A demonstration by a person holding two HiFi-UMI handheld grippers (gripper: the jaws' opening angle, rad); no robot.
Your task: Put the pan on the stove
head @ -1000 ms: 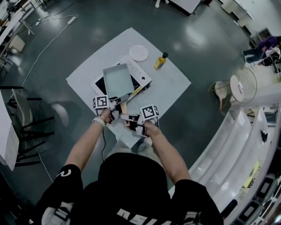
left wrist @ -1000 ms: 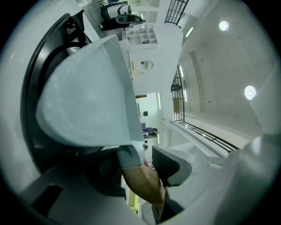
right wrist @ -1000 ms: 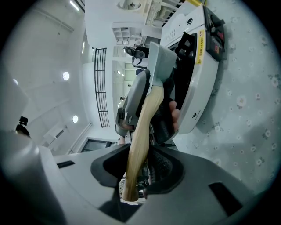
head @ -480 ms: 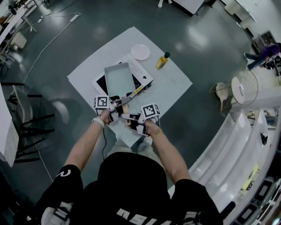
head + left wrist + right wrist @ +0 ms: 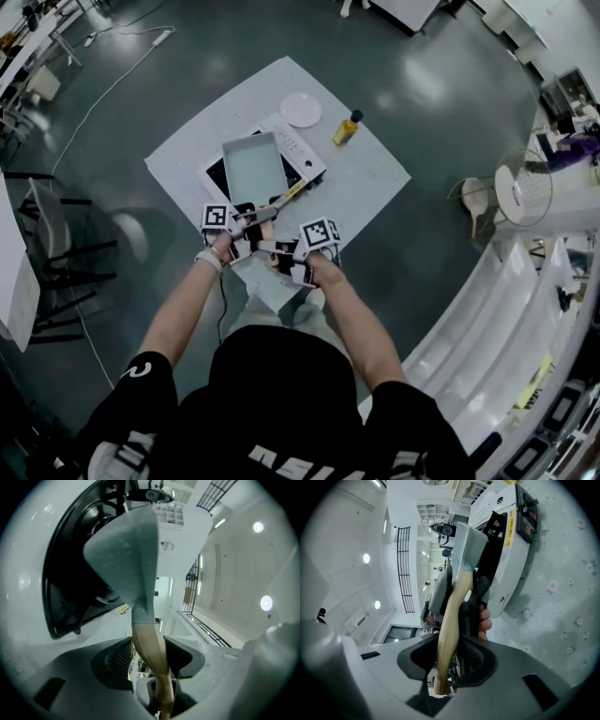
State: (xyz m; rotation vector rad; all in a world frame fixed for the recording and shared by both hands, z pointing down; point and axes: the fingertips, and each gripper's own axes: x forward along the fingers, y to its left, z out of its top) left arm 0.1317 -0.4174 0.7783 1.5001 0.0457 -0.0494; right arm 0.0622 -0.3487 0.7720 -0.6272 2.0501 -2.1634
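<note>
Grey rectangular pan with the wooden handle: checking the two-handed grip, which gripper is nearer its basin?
Left. The left gripper clamps the wooden handle right by the grey rectangular pan; the right gripper clamps the handle's free end, farther back.

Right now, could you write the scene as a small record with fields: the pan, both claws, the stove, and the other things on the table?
pan: grey rectangular pan, over the stove; whether it rests on it cannot be told
handle: wooden handle, pointing toward the person
left: left claw shut on the wooden handle
right: right claw shut on the wooden handle, near its end
others: white plate; bottle of yellow liquid
surface: white table
</note>
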